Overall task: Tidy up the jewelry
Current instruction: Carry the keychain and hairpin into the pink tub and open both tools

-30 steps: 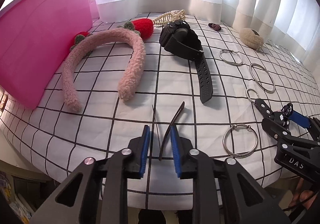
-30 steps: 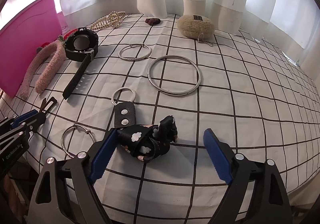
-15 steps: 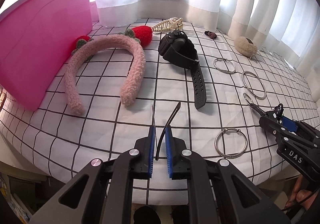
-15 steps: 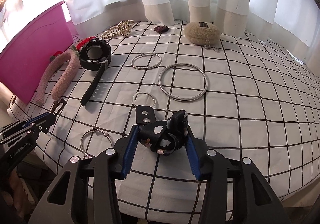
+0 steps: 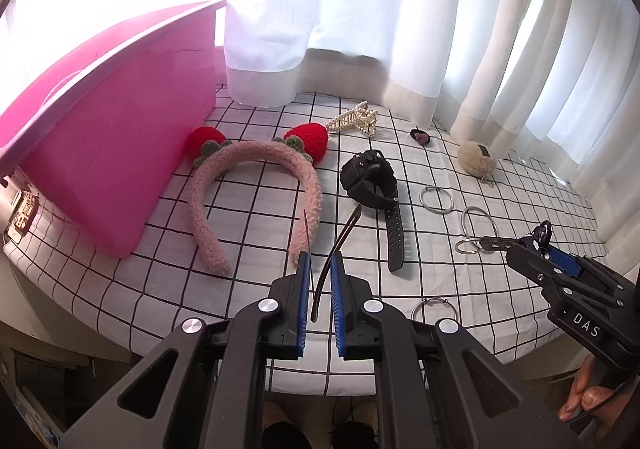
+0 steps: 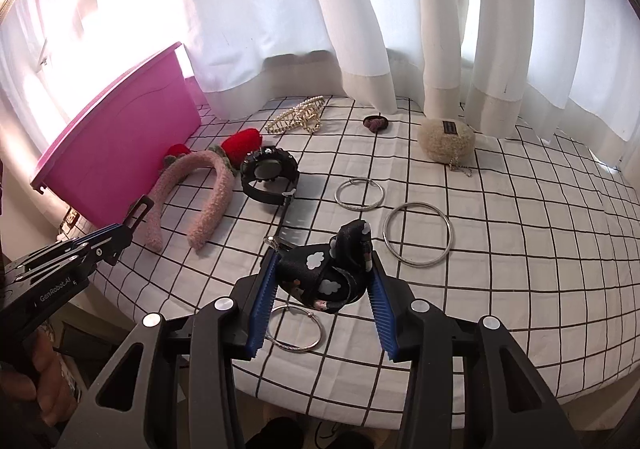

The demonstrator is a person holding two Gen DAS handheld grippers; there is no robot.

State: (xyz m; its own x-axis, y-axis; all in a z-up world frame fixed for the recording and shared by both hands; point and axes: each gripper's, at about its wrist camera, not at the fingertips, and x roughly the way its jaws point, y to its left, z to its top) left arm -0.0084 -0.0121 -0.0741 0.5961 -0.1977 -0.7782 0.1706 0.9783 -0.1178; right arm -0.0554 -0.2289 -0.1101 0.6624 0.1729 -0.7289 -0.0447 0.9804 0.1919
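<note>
My left gripper (image 5: 319,263) is shut on a thin dark hair clip (image 5: 338,245) and holds it above the table's front edge. The clip sticks out forward between the blue pads. My right gripper (image 6: 322,277) is shut on a black fabric keychain with white clouds (image 6: 324,273), lifted off the checked cloth; its strap and ring (image 5: 466,247) hang from the jaws in the left wrist view. The pink bin (image 5: 100,153) stands at the left, also in the right wrist view (image 6: 120,145).
On the checked cloth lie a pink fuzzy headband with red strawberries (image 5: 256,185), a black watch (image 5: 372,185), a pearl hair claw (image 6: 298,119), a beige pouch (image 6: 446,139), a small dark hair tie (image 6: 376,123) and several metal rings (image 6: 418,235). Curtains hang behind.
My right gripper closed on the cloud keychain and lifted it. My left gripper closed on the hair clip and rose with it; both views pulled back and up from the table.
</note>
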